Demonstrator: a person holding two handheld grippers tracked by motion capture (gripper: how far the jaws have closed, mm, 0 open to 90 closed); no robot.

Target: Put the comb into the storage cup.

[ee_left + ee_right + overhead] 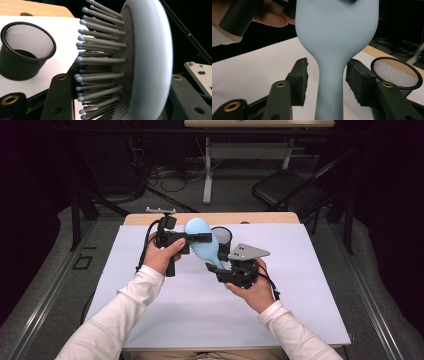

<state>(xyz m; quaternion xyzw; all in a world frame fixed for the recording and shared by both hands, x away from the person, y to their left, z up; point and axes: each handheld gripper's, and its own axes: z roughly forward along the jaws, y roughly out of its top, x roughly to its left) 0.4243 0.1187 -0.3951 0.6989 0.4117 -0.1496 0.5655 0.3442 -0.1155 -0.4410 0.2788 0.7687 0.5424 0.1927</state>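
A light blue hairbrush (197,226) hangs above the white table top (300,285), head up at the back, handle slanting toward me. My left gripper (202,238) is shut on the brush head; in the left gripper view the pale back and grey bristles (105,60) sit between its black jaws (118,80). My right gripper (212,267) is below, at the handle. In the right gripper view the handle (329,87) runs between the jaws (328,72) with a gap on each side, so that gripper is open.
A black mesh cup (221,236) stands on the table just behind the brush, also visible as the mesh cup (25,50) and the mesh cup (395,72). The table's wooden back edge (260,217) lies beyond it. A black chair (285,190) and floor cables (165,177) sit farther back.
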